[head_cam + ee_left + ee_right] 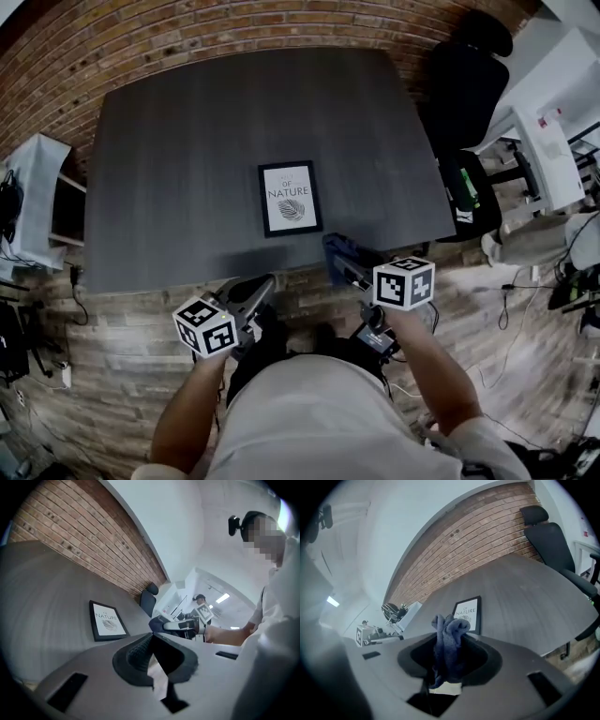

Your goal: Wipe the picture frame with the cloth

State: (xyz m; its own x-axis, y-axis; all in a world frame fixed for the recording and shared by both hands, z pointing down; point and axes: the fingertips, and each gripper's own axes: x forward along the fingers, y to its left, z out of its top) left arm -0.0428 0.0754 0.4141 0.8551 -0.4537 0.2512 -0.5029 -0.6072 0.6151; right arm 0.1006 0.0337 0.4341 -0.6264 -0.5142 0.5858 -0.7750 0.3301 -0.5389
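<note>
The black picture frame (290, 198) with a white leaf print lies flat on the dark grey table (187, 150), near its front edge. It also shows in the left gripper view as the frame (107, 619) and in the right gripper view as the frame (468, 613). My right gripper (343, 264) hovers at the table's front edge, just right of the frame, shut on a bunched blue cloth (447, 645) that sticks out past the jaws. My left gripper (264, 285) is off the table below the frame. Its jaws (151, 638) are shut with nothing in them.
A black office chair (469, 94) stands at the table's right side. Beyond it is a white desk (553, 122). A white shelf unit (33, 202) sits left of the table. A brick wall runs behind. Cables lie on the wood floor (506, 309).
</note>
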